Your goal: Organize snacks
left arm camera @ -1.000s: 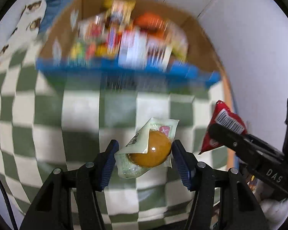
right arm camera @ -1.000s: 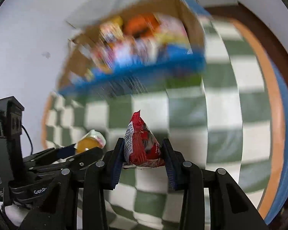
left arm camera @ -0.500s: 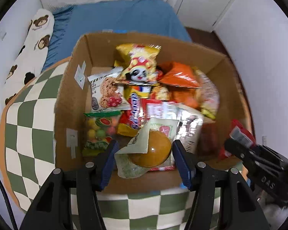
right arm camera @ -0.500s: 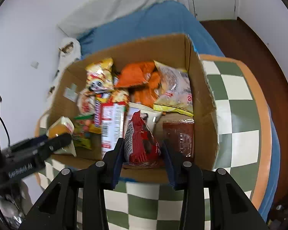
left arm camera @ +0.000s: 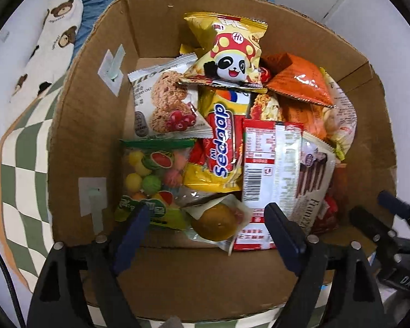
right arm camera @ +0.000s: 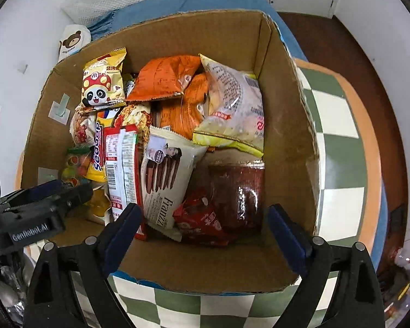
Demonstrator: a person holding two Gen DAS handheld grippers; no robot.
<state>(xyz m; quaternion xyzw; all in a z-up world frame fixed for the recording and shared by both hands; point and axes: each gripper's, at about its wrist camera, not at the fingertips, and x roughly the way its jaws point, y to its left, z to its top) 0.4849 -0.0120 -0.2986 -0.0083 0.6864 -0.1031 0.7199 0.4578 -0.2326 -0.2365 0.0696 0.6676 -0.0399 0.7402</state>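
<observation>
Two claws hang over one open cardboard box full of snack packets, and every place below is given against that box. The left claw points down over the box's near-left part, its jaws opening; the jelly cup packet lies between them on the other packets, with neither pad pressing on it. The right claw points down over the near-right part, its jaws also opening; the red packet lies loose between them on the box floor, clear of both pads. Just behind the red packet lies a dark red tub, and beside it a Franzzi wafer packet. Against the far wall of the box leans a yellow panda packet, with an orange bag next to it. Under the box lies a green-and-white checked cloth on the bench.
</observation>
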